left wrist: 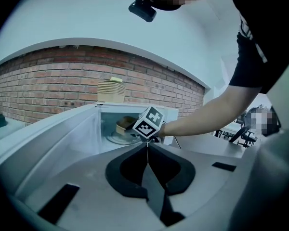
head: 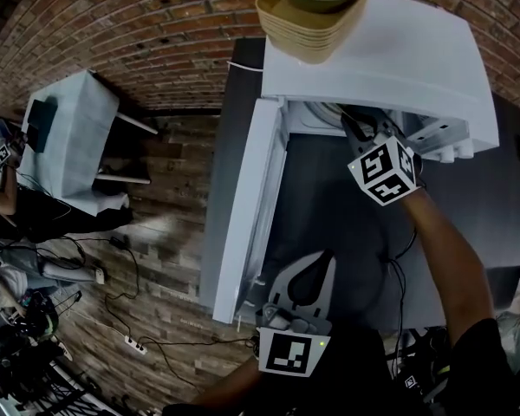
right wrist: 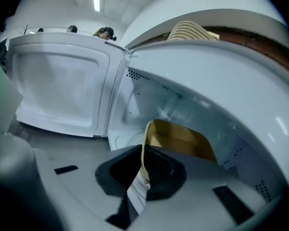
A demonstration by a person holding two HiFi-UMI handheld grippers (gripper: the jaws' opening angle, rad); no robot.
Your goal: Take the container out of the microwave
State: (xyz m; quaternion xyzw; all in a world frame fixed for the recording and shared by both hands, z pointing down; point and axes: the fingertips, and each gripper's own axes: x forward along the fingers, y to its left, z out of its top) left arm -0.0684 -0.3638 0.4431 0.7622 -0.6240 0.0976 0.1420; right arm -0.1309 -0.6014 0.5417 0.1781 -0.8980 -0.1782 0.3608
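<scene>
**Right gripper (right wrist: 143, 154) pinching the container (right wrist: 183, 139) inside the open microwave (head: 373, 68)**
I read its jaws as clamped on the near wall of the tan container, which sits inside the cavity. The left gripper (left wrist: 147, 147) is pressed together on nothing, in front of the microwave. The only print I see is the black-and-white square markers on both cubes. The door (head: 243, 224) hangs open at the left. A stack of bowls (head: 310, 20) rests on top, against a brick wall (head: 113, 24).

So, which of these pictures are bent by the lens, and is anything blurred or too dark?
Head view: the red brick wall bows in curves. Left gripper view: corners black, near parts dim. Right gripper view: the white microwave arches; the tan square container between the fingers is sharp.
</scene>
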